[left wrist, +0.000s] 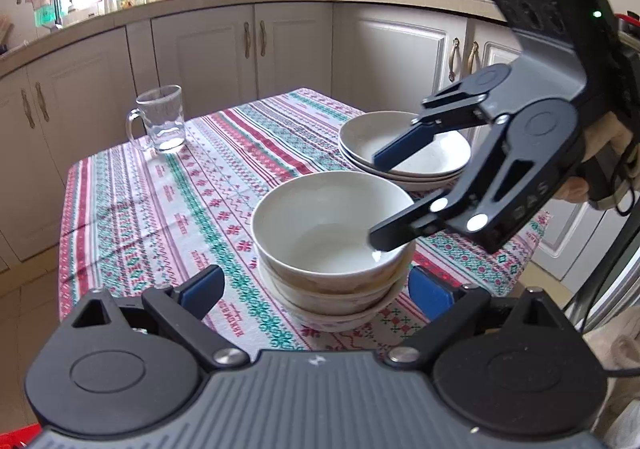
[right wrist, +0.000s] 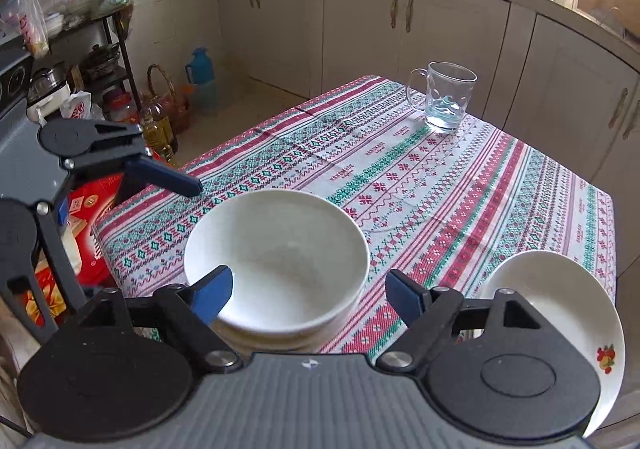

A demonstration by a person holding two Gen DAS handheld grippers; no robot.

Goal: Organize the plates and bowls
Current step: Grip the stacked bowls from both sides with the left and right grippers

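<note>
A stack of white bowls (left wrist: 332, 233) stands on the patterned tablecloth (left wrist: 168, 201), just ahead of my left gripper (left wrist: 316, 285), which is open and empty with a finger on each side of the stack's base. A stack of white plates (left wrist: 404, 153) sits behind it. My right gripper (left wrist: 378, 201) hovers open over the bowls and plates. In the right wrist view the right gripper (right wrist: 308, 297) is open above the bowl stack (right wrist: 276, 253), the plates (right wrist: 560, 301) lie at the right, and the left gripper's finger (right wrist: 168, 177) reaches in from the left.
A glass mug (left wrist: 162, 119) stands at the table's far left corner, also in the right wrist view (right wrist: 446, 95). Kitchen cabinets (left wrist: 240, 45) and a cluttered counter ring the table. Bottles and boxes (right wrist: 160, 125) sit on the floor beyond the table edge.
</note>
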